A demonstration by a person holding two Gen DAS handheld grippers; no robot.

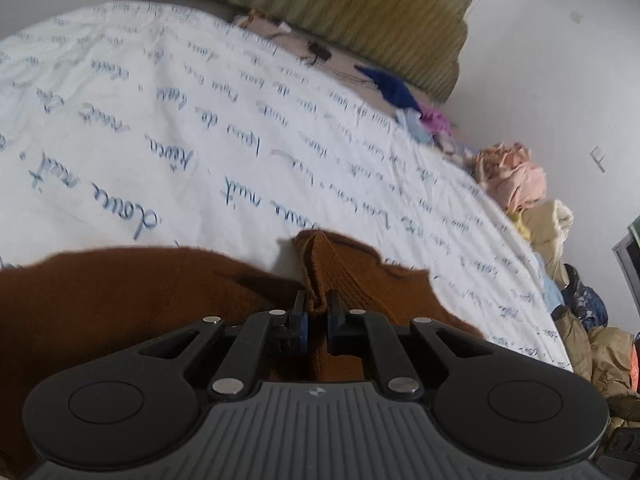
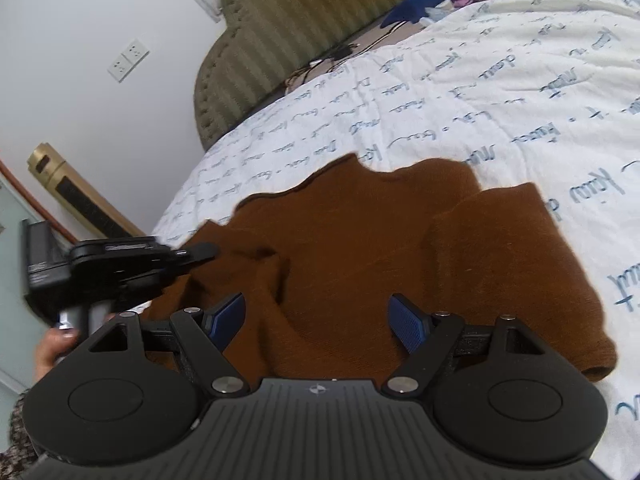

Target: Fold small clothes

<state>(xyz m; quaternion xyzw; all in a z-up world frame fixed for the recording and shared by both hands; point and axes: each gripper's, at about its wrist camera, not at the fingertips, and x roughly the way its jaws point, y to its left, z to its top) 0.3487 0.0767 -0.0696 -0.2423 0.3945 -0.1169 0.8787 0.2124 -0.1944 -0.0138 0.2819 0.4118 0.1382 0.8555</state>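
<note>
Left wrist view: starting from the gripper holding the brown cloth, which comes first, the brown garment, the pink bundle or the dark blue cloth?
1. Brown garment: pinched between the left gripper fingers, on the printed bedsheet.
2. Pink bundle: off the bed's right edge, midway back.
3. Dark blue cloth: farthest, near the striped headboard.

Bed (image 2: 460, 92) (white script-printed cover) under brown sweater (image 2: 360, 248), clothes pile (image 1: 516, 178) alongside.

Rust-brown knit on a script-printed sheet

The sweater (image 2: 352, 248) is plain rust-brown; the bed sheet (image 1: 168, 120) white with blue handwriting; the headboard (image 2: 304, 32) olive, ribbed.
</note>
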